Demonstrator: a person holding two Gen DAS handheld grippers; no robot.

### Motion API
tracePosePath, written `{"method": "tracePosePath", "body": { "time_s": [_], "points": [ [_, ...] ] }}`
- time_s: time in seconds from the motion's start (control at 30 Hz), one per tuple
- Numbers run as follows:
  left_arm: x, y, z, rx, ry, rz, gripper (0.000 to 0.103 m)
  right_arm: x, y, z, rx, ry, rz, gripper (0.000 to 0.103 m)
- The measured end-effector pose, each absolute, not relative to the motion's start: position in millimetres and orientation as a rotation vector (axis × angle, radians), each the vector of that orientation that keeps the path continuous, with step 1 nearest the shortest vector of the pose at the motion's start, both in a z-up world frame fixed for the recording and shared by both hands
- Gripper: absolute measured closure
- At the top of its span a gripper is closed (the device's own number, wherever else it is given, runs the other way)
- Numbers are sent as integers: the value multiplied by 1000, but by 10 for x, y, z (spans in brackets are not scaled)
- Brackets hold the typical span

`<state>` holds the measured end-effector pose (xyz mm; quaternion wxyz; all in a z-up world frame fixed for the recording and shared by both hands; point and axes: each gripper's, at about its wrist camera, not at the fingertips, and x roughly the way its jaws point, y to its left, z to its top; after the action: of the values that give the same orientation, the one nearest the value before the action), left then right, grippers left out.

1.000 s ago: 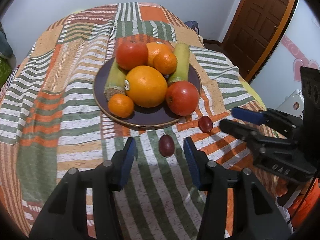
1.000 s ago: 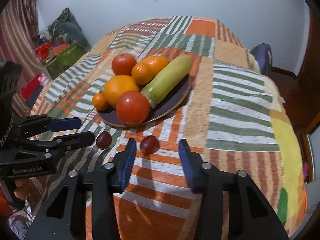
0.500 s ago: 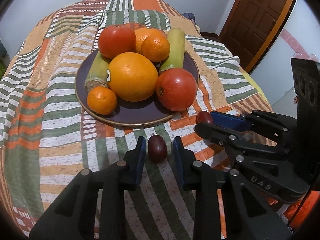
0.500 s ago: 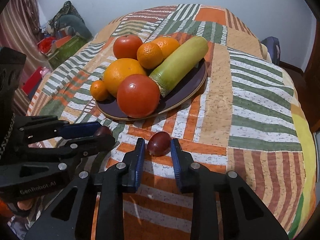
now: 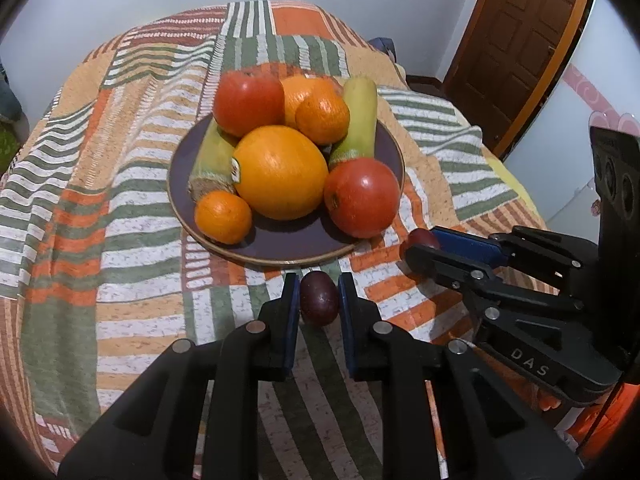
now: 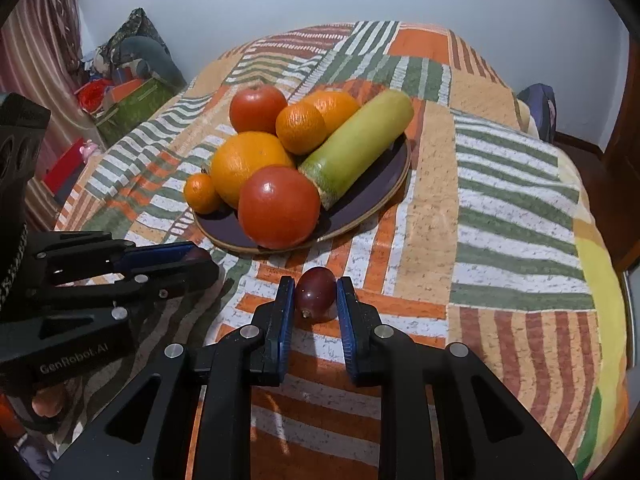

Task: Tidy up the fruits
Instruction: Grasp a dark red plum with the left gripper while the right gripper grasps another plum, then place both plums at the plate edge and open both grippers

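A dark purple plate [image 5: 288, 246] [image 6: 360, 204] on the striped bedspread carries tomatoes, oranges and pale green gourds. Just in front of its near rim lie two small dark red fruits. My left gripper [image 5: 319, 294] is shut on one small dark fruit [image 5: 319, 299], its blue pads pressing both sides. My right gripper [image 6: 315, 292] is shut on the other small dark red fruit [image 6: 315, 293]. In the left wrist view the right gripper [image 5: 424, 246] comes in from the right, with its fruit [image 5: 420, 237] showing at the tips. In the right wrist view the left gripper [image 6: 200, 258] comes in from the left and hides its fruit.
The patchwork bedspread [image 5: 120, 208] covers a bed that drops away at its edges. A brown door [image 5: 524, 40] stands at the back right. Bags and boxes [image 6: 120, 92] lie on the floor to the bed's left. A dark bag [image 6: 540, 104] sits by the far right corner.
Both grippers came forward around the two small dark fruits and their jaws closed onto them. The plate and its fruit have not moved.
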<state>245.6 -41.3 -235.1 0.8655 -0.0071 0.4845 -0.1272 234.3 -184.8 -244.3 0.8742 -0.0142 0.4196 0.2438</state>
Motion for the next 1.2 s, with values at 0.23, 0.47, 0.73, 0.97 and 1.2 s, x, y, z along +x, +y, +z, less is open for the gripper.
{"method": "tracePosePath", "body": {
  "time_s": [0.23,0.47,0.73,0.97,1.2],
  "points": [
    [2540,-299,-2237,-39,981,-238,84,2418,-1871,-2315,-25,830,496,84],
    [2643,-258,-2269,-47,987,-224,84,2552,-1842,-2291,-30,809,475,84],
    [2734,-270,-2367,-47,1008,-227,84,2687,-1829,-2350,-18,818,476,84],
    [2773,-286,-2422,-48,1019,-228,84,2702,-1819,-2416,-15,833,483,84],
    [2798,-296,-2444,-43,1025,-220,84,2719,-1817,-2410,-14,839,481,83]
  ]
}}
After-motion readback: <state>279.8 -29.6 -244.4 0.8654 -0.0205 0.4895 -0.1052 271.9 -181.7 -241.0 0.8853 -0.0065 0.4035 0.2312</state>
